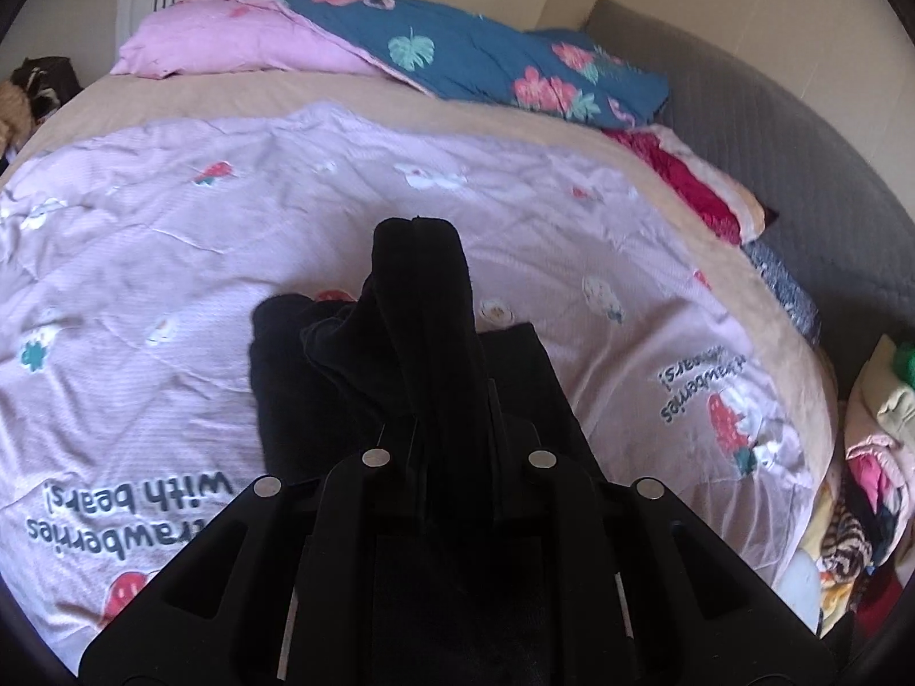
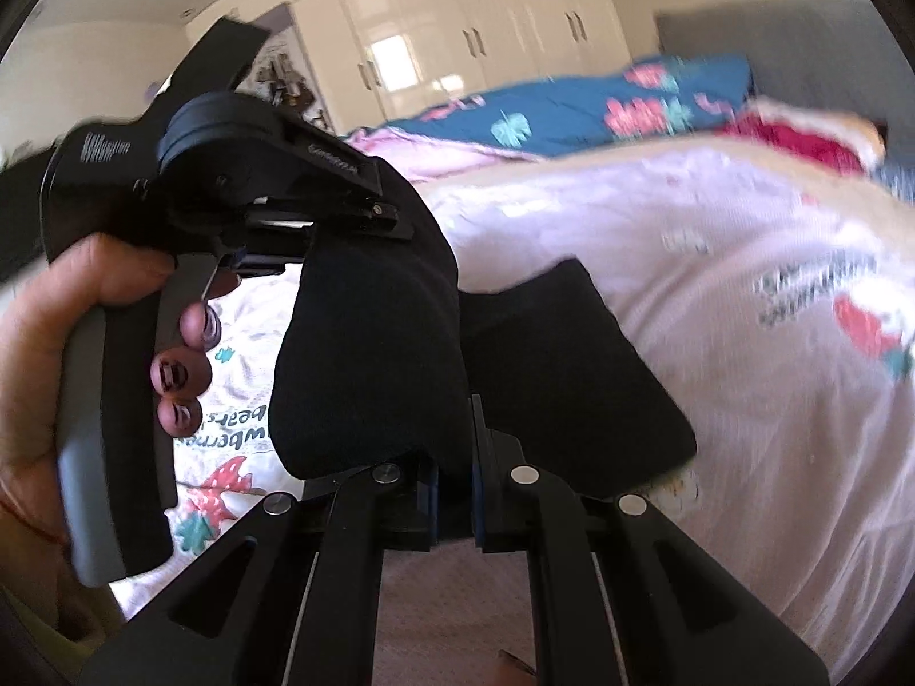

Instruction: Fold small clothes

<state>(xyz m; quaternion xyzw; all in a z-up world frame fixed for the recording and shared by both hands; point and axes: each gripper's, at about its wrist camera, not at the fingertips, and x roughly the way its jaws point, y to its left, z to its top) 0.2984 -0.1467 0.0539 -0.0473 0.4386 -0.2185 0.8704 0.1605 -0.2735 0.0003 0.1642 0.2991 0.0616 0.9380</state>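
Observation:
A small black garment [image 1: 297,377] hangs bunched above a pink strawberry-print quilt [image 1: 171,240] on the bed. My left gripper [image 1: 420,228] is shut on one edge of it, and the cloth drapes over and hides the fingers. In the right wrist view my right gripper [image 2: 454,411] is shut on the same black garment [image 2: 372,354], whose folds cover the fingertips. A flap of it trails to the right over the quilt [image 2: 743,400]. The left gripper [image 2: 389,217] shows at the upper left, held by a person's hand [image 2: 34,343], and clamps the garment's top edge.
A blue flowered duvet [image 1: 486,57] and a pink pillow [image 1: 240,46] lie at the far side of the bed. A red blanket [image 1: 692,188] sits by the grey headboard [image 1: 772,131]. A heap of mixed clothes [image 1: 869,457] is at the right edge. White wardrobes [image 2: 486,28] stand behind.

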